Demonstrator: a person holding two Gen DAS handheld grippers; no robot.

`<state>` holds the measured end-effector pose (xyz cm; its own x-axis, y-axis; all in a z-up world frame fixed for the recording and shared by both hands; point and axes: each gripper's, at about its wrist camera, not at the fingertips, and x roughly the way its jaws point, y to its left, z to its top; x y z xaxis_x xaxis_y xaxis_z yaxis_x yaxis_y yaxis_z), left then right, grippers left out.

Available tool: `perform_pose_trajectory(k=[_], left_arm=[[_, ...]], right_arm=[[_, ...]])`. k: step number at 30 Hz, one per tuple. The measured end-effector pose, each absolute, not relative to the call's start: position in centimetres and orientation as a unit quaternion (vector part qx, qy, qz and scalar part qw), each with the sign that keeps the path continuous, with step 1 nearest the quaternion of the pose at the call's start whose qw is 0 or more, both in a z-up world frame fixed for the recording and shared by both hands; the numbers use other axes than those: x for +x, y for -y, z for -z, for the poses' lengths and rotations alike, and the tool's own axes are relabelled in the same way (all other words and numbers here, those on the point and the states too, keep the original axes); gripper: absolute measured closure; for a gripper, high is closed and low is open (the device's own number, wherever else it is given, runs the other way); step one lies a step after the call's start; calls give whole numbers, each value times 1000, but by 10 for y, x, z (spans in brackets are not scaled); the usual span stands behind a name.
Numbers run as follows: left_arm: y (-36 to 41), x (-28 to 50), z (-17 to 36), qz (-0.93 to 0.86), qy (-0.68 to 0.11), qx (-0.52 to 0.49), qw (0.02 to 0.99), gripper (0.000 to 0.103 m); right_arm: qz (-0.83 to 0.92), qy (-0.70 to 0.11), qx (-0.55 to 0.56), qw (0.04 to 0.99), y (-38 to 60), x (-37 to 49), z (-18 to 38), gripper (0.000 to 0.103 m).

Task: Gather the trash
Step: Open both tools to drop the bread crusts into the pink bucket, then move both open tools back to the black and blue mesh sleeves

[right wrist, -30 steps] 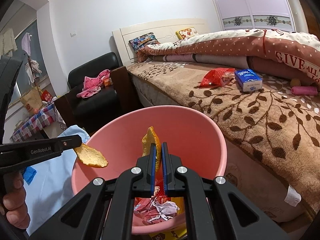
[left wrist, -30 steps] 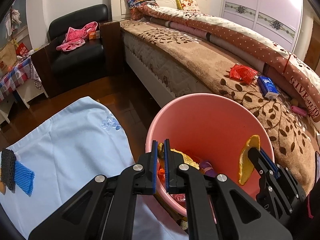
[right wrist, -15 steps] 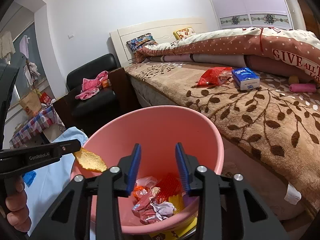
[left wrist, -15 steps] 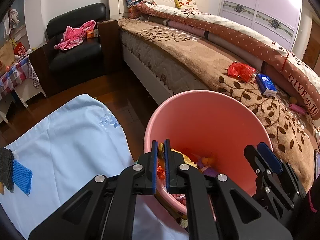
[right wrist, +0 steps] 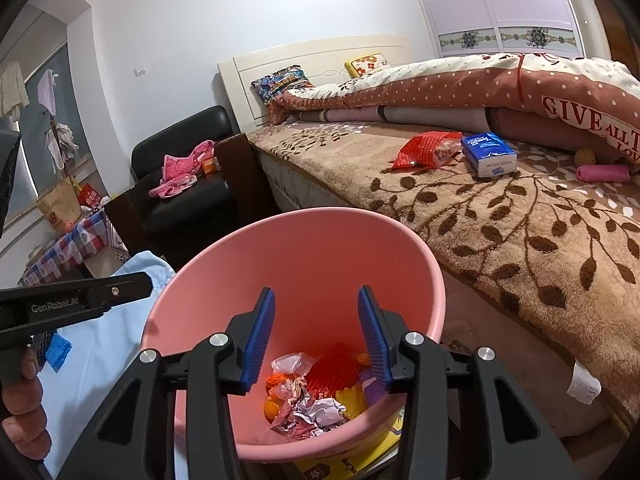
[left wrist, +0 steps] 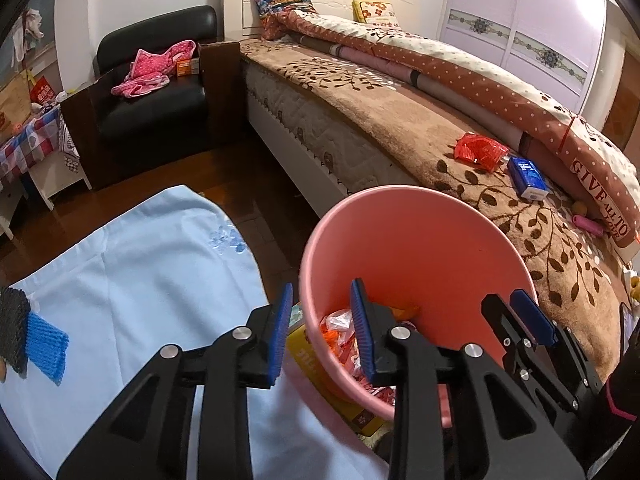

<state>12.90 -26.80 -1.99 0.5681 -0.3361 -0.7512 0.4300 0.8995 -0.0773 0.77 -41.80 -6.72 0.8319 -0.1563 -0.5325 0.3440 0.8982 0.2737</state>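
Note:
A pink bin stands beside the bed, with crumpled wrappers and peel at its bottom. My left gripper hangs over the bin's left rim, its jaws opening with nothing between them. My right gripper is over the bin's mouth, its jaws opening too and empty; its blue-padded fingers show at the right of the left wrist view. On the bed lie a red wrapper and a blue tissue pack.
A pale blue cloth covers the surface at left, bearing a blue and a black mesh sleeve. A yellow box lies under the bin. A black armchair with pink clothes stands behind. A pink roll lies on the bed.
Both grippers went from shut to open. The yellow peel piece in each has dropped into the bin.

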Motion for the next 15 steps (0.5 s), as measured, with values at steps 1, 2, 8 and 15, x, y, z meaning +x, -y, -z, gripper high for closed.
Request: perform_pose_trajectory(k=[1,2,8,15], left_arm=[[264,128,19,215,-412,56,884,73],[263,128,19,214,-412,55,884,73],[242,121,17,204,-412,50,887,73],[210,111,15,191,-417,37,888,73]], right_arm=[[133,-258,181,940,418,8,67,60],[133,-259,179,940,417,7,68,60],[136,-258,168,942,410,4,67,59],[131,-250,154,947,397,-2,60,59]])
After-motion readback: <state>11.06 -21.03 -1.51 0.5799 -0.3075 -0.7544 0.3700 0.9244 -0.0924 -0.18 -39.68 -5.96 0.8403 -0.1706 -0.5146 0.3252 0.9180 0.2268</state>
